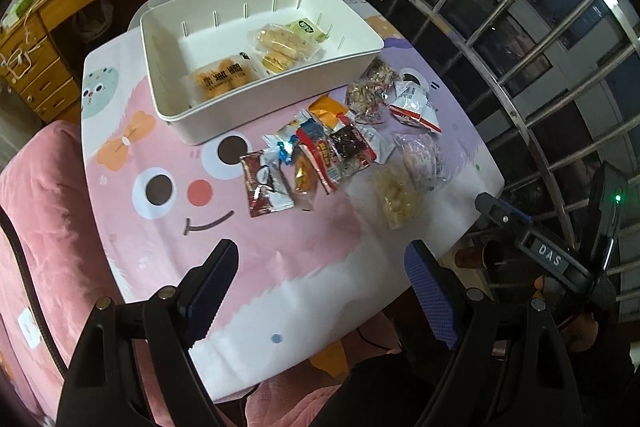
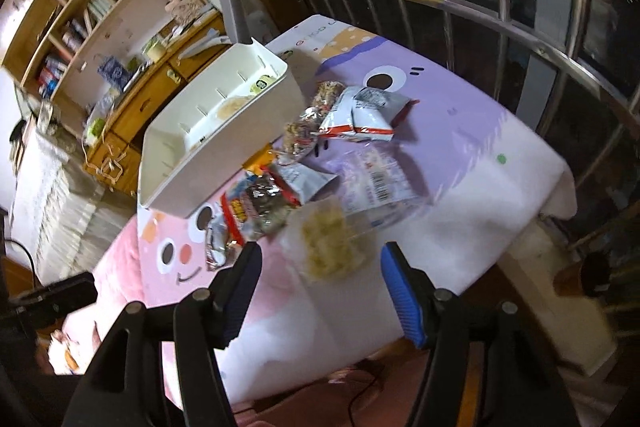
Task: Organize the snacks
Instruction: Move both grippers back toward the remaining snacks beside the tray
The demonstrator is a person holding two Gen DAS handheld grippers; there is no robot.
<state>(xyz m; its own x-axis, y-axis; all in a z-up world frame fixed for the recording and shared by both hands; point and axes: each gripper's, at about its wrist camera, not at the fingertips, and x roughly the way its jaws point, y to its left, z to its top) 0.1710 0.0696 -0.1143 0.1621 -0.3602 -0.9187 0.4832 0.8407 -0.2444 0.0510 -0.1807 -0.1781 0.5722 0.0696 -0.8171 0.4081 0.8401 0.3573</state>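
Right wrist view: your right hand-held gripper point(image 2: 320, 283) is spread wide and empty, lined up on the clear crinkly bag of pale puffs point(image 2: 330, 247) near the white plastic bin point(image 2: 224, 163). Come down slowly and pinch the bag's edge, since that film is slippery. Your left hand-held gripper point(image 1: 320, 291) hangs wide open, empty too, well short of the bin.

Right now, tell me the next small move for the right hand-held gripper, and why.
Probably ease the right hand-held gripper down over the clear bag of pale yellow snacks and close on it. Its jaws stand open with nothing between them, that bag lies nearest its fingertips, and the white bin already holding a few packets has room for it.
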